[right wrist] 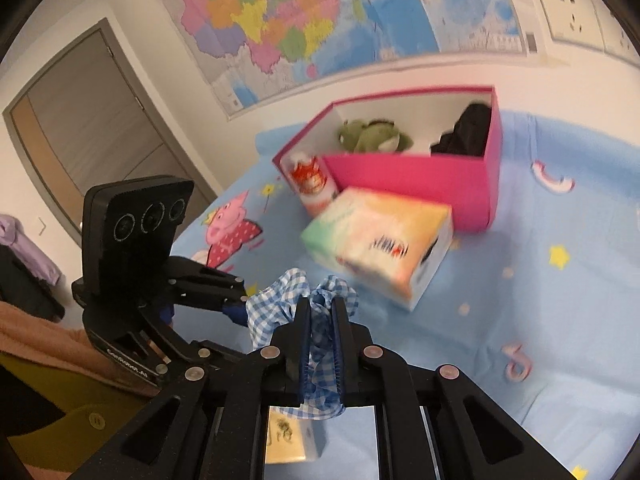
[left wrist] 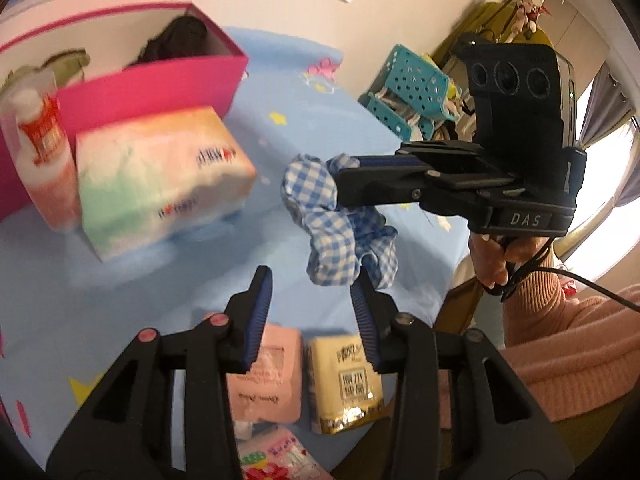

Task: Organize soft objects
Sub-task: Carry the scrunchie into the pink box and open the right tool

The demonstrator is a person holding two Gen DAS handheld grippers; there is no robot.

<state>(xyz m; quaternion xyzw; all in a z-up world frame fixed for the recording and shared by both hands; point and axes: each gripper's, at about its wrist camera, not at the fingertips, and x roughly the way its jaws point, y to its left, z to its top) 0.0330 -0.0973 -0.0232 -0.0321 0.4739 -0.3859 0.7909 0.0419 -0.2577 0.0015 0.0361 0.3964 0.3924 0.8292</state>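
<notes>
The blue-and-white checked scrunchie [right wrist: 320,320] hangs in the air above the blue cartoon-print sheet [left wrist: 120,280], pinched between the pressed-together pads of the right tool [right wrist: 322,312], with cloth bunched past the tips and drooping below them. The left tool [left wrist: 312,284] is spread with nothing between its 2 fingers; the scrunchie's lower fold hangs just ahead of its right fingertip. Beyond sit a tissue pack [left wrist: 160,184] and a pink box [left wrist: 160,80].
</notes>
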